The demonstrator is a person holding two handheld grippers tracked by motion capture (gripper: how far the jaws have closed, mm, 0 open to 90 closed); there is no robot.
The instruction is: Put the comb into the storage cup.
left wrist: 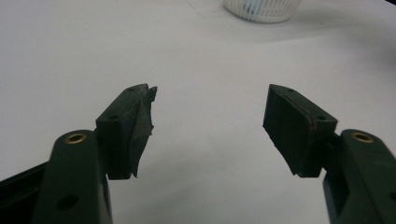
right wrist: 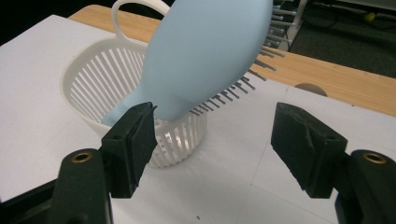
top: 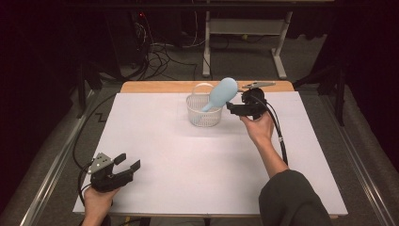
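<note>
A white-covered wooden table [top: 188, 160] carries a white slotted plastic basket with a loop handle [top: 203, 113] near its far edge. A pale blue plastic hairbrush [top: 220, 93] stands handle-down in the basket, its bristled head leaning over the rim. Just beside it, the right gripper [top: 234, 108] hovers with jaws spread, gripping nothing. The left gripper [top: 127, 162] rests near the table's front-left corner, jaws likewise parted and empty.

Hairbrush [right wrist: 205, 51]: head tip cut off at 12 o'clock; handle end hidden inside basket [right wrist: 93, 79]. Basket [left wrist: 261, 9] cropped at 12 o'clock.
</note>
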